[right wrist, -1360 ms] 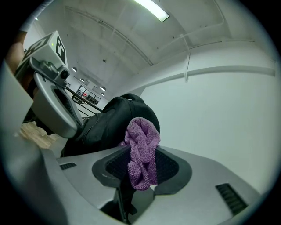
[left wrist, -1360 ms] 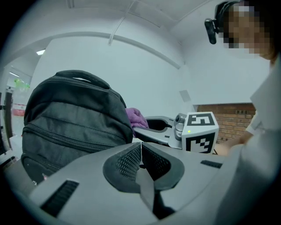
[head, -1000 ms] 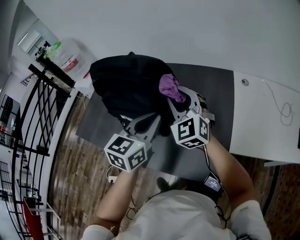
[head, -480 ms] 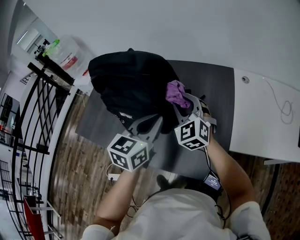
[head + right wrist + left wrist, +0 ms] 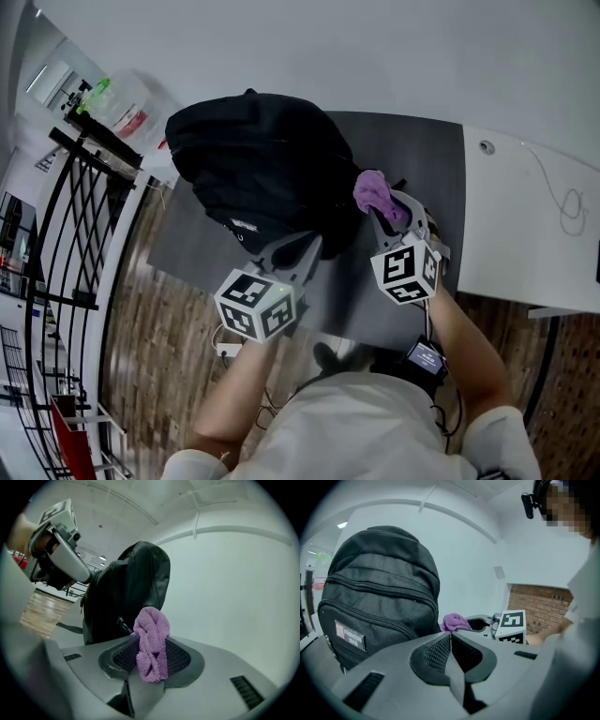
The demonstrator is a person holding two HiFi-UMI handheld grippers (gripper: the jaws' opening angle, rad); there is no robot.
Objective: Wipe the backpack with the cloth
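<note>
Backpack point(image 5: 262, 169) fills table's point(image 5: 422, 150) far-left corner; right tool point(image 5: 386, 204) clamps cloth point(image 5: 375, 190) beside it; left tool point(image 5: 302, 246) closed, apparently empty.

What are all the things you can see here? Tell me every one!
soft zippered backpack: one, black, standing on the table, left of the cloth
fluffy cloth: one, purple, bunched between the right gripper's jaws, beside the backpack
flat table top: one, dark grey, under the backpack
desk: one, white, right of the grey table, thin cable lying on it
metal railing: one, black, far left
plank floor: one, brown wood, below the table
person's shirt: one, white, bottom of the head view
left gripper: one, grey, jaws together on nothing, by the backpack's lower front
right gripper: one, grey, shut on the cloth
</note>
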